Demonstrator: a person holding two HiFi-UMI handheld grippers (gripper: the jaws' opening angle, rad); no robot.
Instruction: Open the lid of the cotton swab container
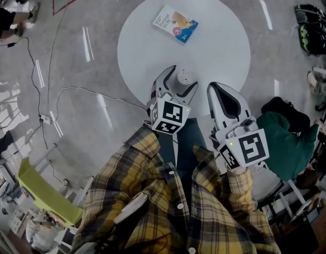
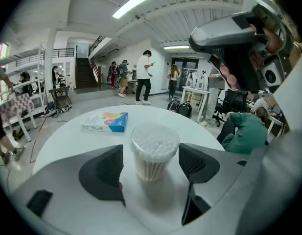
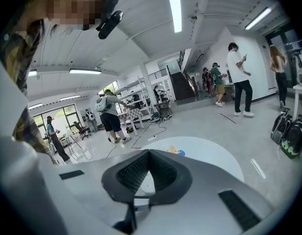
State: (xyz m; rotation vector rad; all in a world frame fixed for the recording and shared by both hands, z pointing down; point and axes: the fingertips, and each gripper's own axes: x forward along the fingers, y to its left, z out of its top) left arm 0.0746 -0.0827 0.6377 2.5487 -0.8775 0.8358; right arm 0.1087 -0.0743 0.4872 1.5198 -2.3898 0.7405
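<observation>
The clear round plastic cotton swab container (image 1: 186, 77) stands upright on the round white table (image 1: 221, 41), near the table's lower edge in the head view. Its long axis is vertical. The clear lid faces straight up and is on, with the white swab tips packed tight beneath it and the pale sticks running down to the base. In the left gripper view the container (image 2: 154, 143) sits at the centre of the frame, resting on the tabletop (image 2: 67, 141).

The left gripper (image 1: 179, 81) reaches over the table edge from the lower middle of the head view, jaws spread wide, one to each side of the container. In its own view the left gripper (image 2: 151, 166) has the tub between its two dark ribbed pads (image 2: 104, 173). A sliver of table shows between the left pad and the tub wall. The right pad's edge lines up with the lid's rim, and contact there cannot be judged. Neither pad is seen squeezing the tub.

The right gripper (image 1: 217, 91) hangs to the right of the container, apart from it, jaws closed together. In its own view the right gripper (image 3: 148, 173) has its pads meeting and grips nothing.

A flat blue and white cardboard box (image 1: 175, 24) lies on the table's upper part, well away from the container.
</observation>
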